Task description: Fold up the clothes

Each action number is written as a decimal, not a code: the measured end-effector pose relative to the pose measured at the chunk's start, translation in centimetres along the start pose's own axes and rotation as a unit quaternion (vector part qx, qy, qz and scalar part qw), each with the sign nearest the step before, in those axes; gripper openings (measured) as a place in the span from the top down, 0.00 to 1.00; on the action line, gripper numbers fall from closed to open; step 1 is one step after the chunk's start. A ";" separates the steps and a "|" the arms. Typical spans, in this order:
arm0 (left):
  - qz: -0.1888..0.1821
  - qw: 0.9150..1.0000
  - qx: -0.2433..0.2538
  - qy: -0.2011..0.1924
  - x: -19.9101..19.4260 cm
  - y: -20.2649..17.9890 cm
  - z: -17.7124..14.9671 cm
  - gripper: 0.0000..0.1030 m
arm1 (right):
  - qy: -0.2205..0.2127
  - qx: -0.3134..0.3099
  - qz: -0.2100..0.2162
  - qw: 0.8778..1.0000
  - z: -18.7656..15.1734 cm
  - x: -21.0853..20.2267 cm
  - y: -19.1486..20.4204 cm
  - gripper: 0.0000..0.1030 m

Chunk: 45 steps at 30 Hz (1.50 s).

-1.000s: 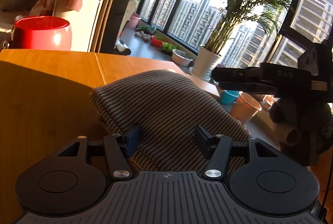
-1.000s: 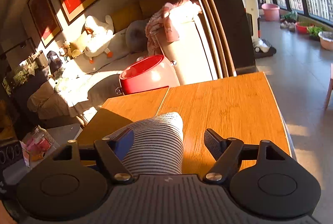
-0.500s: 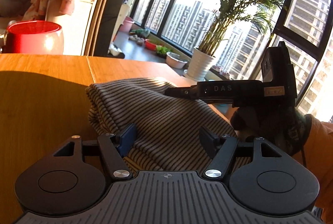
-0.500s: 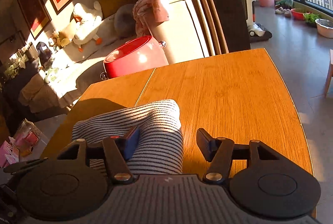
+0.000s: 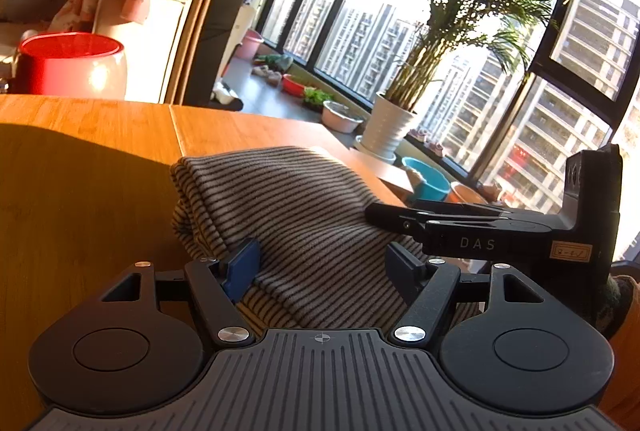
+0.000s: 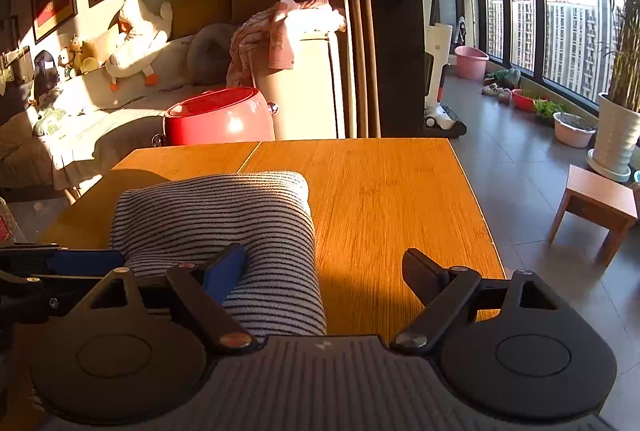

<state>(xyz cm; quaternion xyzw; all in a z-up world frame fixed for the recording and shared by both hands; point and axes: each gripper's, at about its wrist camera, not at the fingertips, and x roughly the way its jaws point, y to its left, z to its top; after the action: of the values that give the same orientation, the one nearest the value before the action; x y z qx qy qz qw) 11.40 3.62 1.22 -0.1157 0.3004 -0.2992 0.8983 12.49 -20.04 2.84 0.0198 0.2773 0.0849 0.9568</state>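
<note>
A folded grey-and-black striped garment (image 5: 296, 207) lies on the wooden table (image 5: 80, 191). My left gripper (image 5: 322, 265) hovers over its near edge, jaws apart, cloth beneath and between the fingers, no pad pressing. My right gripper (image 5: 480, 229) reaches in from the right, low over the garment's right side. In the right wrist view the striped garment (image 6: 216, 215) sits left of centre. The right gripper (image 6: 324, 271) has its jaws opening; its left finger (image 6: 224, 271) is over the cloth, the other over the bare table (image 6: 380, 191). The left gripper (image 6: 60, 263) shows at the left edge.
A red pot (image 6: 216, 119) stands just beyond the table's far edge, with pink clothes (image 6: 288, 23) draped on a white unit behind it. To the right, off the table, are a small wooden stool (image 6: 596, 203), a potted palm (image 5: 392, 127) and basins along the windows.
The right gripper's jaws have spread wider and it has rolled and sunk lower over the garment's right side. The left gripper's jaws have widened a little; that hand stayed put.
</note>
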 end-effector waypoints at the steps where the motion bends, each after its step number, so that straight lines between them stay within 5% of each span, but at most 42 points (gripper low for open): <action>1: 0.006 1.000 -0.004 -0.001 -0.5 -0.2 0.1 0.28 | -0.002 -0.004 0.001 1.000 0.0 -0.4 0.1 0.17; 8: 0.035 0.999 -0.014 0.030 -1.2 -1.2 -1.1 0.30 | 0.000 0.039 0.064 0.997 -1.5 -4.4 -1.3 0.15; 10: 0.035 0.998 -0.019 0.042 -0.6 -1.2 -1.6 0.33 | 0.008 0.039 0.087 0.995 -2.5 -5.2 -1.4 0.20; 12: 0.036 0.998 -0.026 0.049 0.1 -1.3 -2.1 0.36 | 0.027 0.029 0.090 0.995 -3.6 -5.1 -1.1 0.45; 13: 0.036 0.998 -0.027 0.049 0.2 -1.2 -2.2 0.38 | 0.028 0.028 0.088 0.995 -4.0 -5.0 -1.0 0.47; 25: 0.076 0.995 -0.064 0.013 0.6 3.9 -1.0 0.36 | 0.019 0.031 0.111 0.993 -3.1 0.1 2.3 0.43; 29: 0.106 0.992 -0.068 0.004 1.7 7.4 0.8 0.26 | 0.024 0.043 0.130 0.990 -1.5 3.8 4.0 0.38; 35: 0.133 0.988 -0.078 -0.011 2.1 11.0 2.8 0.26 | 0.024 0.016 0.139 0.990 1.2 8.3 6.1 0.35; 45: 0.138 0.987 -0.078 -0.024 2.7 12.3 3.8 0.26 | 0.036 0.035 0.156 0.987 3.0 11.6 6.0 0.26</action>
<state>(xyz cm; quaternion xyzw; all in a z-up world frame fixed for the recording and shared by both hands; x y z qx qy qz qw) 21.25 11.85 -1.83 -0.1506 0.3139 -0.1453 0.9261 22.89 -12.05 -0.21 0.0929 0.3075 0.2240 0.9201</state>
